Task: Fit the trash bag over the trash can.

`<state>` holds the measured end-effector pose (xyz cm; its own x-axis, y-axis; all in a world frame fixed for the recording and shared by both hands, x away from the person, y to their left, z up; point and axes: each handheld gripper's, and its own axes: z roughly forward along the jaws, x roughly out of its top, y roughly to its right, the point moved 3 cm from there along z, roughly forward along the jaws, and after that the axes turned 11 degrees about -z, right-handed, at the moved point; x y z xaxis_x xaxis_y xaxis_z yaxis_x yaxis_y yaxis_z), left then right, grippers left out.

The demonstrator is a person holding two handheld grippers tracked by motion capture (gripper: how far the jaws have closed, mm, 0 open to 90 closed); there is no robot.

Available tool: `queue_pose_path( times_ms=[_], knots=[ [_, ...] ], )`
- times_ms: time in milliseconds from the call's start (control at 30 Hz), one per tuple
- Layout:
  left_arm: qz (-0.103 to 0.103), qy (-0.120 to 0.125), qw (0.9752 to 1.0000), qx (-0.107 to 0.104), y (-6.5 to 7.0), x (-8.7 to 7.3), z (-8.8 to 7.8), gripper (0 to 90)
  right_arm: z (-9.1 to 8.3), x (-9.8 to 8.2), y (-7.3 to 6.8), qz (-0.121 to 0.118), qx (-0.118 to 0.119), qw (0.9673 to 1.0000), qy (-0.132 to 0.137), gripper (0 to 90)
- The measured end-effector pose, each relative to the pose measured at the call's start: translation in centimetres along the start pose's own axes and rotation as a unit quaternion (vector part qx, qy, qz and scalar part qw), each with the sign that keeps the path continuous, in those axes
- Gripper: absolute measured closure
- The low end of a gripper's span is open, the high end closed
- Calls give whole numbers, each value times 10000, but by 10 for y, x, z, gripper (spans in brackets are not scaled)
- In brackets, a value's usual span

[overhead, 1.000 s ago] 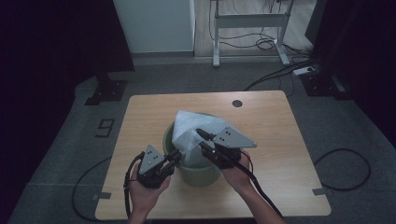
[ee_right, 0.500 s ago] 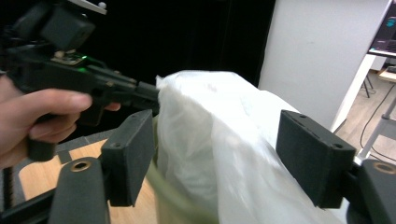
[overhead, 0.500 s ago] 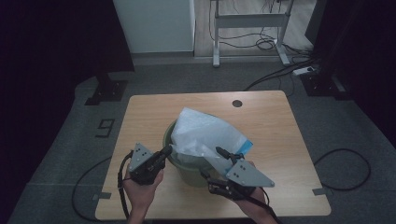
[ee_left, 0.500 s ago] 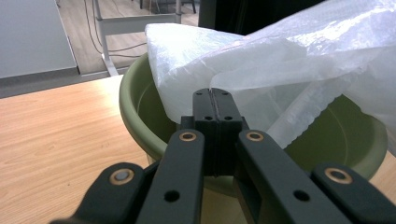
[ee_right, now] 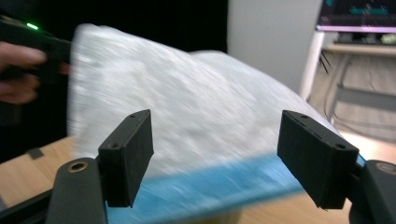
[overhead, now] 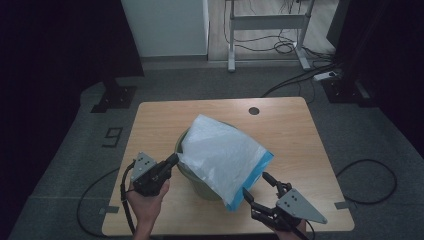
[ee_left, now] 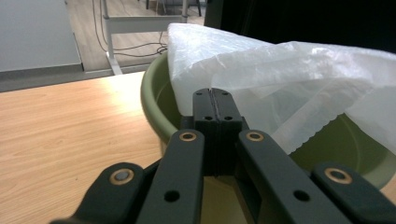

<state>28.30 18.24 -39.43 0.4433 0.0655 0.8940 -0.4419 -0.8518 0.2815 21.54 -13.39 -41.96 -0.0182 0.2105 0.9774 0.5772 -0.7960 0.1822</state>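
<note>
Right claw (overhead: 256, 186), lower right of the high view: it had let go of the bag and drawn back from the middle, its jaws having just opened wide, nothing between them, blue hem just ahead. Likely regrasping.

Left claw (overhead: 173, 159), lower left: closed on the bag's edge, pointing up-right.

White bag (overhead: 223, 156), centre: now spread over the green tub (overhead: 181, 148), on the bench (overhead: 295, 125).

1. The crinkled translucent white plastic bag (overhead: 220, 155) has a bright blue band along its open edge.
2. The round plastic bucket (overhead: 186, 172) is olive green.
3. The light wooden worktop (overhead: 295, 135) shows pale grain.
4. Both grippers are black.
</note>
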Motion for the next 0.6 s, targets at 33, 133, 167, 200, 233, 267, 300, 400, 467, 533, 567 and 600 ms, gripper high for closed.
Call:
queue_pose_path(
  times_ms=[33,133,167,200,233,267,300,400,467,533,567,600],
  knots=[
    [-15,-4,10000,-4,-1,0,0,900,0,-4,4,23,-61,10000,-60,262],
    [-23,-2,10000,3,-2,0,0,900,4,-15,14,130,-173,9995,-217,252],
    [-23,2,10000,9,-2,-1,-1,900,7,-20,19,214,-223,9991,-298,241],
    [-35,9,10000,15,-3,-1,-1,900,9,-24,23,273,-272,9986,-353,237],
    [-37,9,10000,14,-4,-1,-1,900,11,-28,27,319,-296,9983,-396,232],
    [-53,10,10000,18,-5,-2,-1,900,13,-30,30,349,-328,9979,-430,227],
    [-65,15,10000,21,-5,-2,-1,900,15,-34,35,416,-368,9974,-470,225],
    [-82,0,10000,21,-7,-2,-1,900,21,-41,44,548,-375,9964,-520,211],
    [-76,-5,10000,21,-7,-2,-1,900,25,-43,50,632,-366,9957,-577,200],
    [-83,-3,10000,17,-8,-2,-1,900,30,-45,58,669,-390,9950,-637,184],
    [-91,-4,10000,12,-8,-2,-1,900,31,-45,60,722,-370,9946,-641,181],
    [-95,-10,10000,11,-8,-2,-1,900,33,-46,64,803,-362,9940,-644,179]
  ],
)
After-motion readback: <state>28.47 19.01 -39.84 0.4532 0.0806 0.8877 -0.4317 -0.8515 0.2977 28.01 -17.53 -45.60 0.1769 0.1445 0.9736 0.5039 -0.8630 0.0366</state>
